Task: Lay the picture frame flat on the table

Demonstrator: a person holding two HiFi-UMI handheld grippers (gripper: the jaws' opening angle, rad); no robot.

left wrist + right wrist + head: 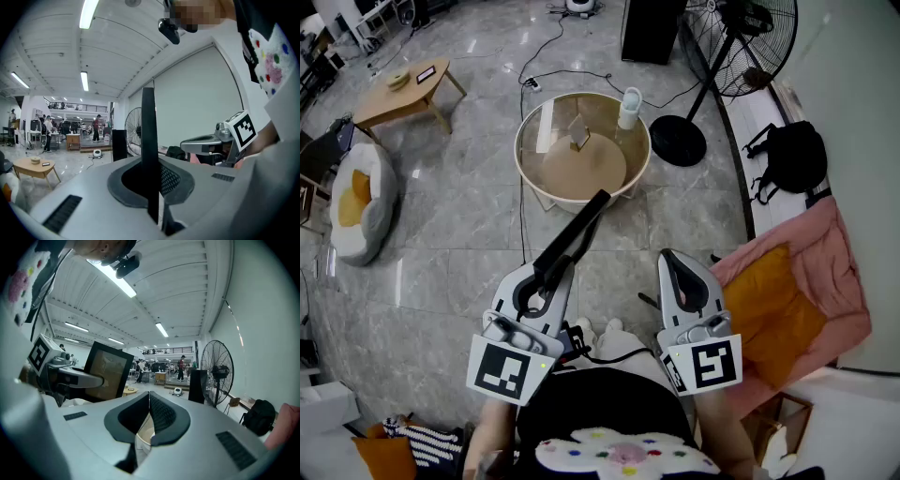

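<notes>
Black rectangular picture frame [579,228] clamped in left gripper [546,274], right gripper [672,258] jaws together & empty; round glass-top table [521,150] well ahead, laying flat not yet done

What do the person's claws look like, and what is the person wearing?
The left claw and right claw are pale grey teardrop shells lined with black textured pads. Each carries a white cube with black square markers at its rear. A black cable runs beside the left one. The person wears a black top with a white flower patch.
</notes>
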